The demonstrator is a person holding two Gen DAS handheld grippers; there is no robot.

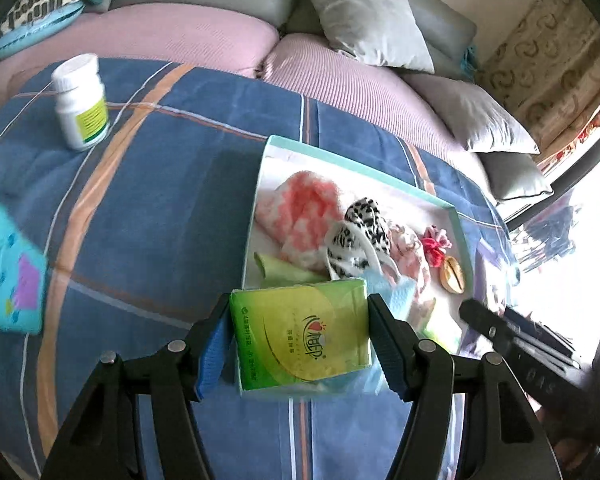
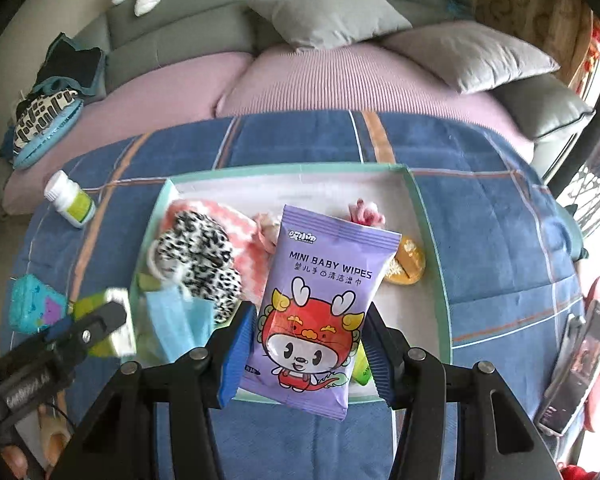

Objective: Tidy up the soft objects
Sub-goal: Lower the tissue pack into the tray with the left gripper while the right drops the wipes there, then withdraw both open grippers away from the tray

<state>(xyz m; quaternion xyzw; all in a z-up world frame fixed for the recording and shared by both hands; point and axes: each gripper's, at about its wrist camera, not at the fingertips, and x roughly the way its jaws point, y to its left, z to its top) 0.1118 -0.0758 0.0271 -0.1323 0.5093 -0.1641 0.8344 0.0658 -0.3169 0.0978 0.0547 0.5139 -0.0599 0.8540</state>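
1. Two packs in hand, one per gripper, both carried above the tray (image 2: pixel 428 216) on the blue plaid blanket (image 1: pixel 172 200).
2. My left gripper (image 1: pixel 298 330) is clamped on the green tissue pack (image 1: pixel 300 332); blue pads press its two short sides, pack face-up, hanging over the tray's near corner.
3. My right gripper (image 2: pixel 304 354) is clamped on the purple baby wipes pouch (image 2: pixel 320 300), pinched low on both edges so the top sticks out over the tray middle.
4. Why side grips: my guess is both packs are squashy, so edge pressure keeps them flat and droppable straight down.
5. Tray already holds soft stuff: pink-white fluffy cloth (image 1: pixel 304 208), leopard-print fabric (image 2: pixel 200 256), blue face mask (image 2: pixel 180 320), pink scrunchie (image 1: pixel 436 242). An orange hair clip (image 2: pixel 406 264) sits there too, on the right side.
6. White pill bottle (image 1: pixel 82 104) stands on the blanket outside the tray, likely left out since it is hard. Teal case (image 1: pixel 8 272) also off-tray, near the blanket's left edge.
7. Free tray floor looks to be the far strip and right side; I judge that is where the pouch fits. Tissue pack would go near-left.
8. Risk: dropping onto the heap, pack slides off the rim.
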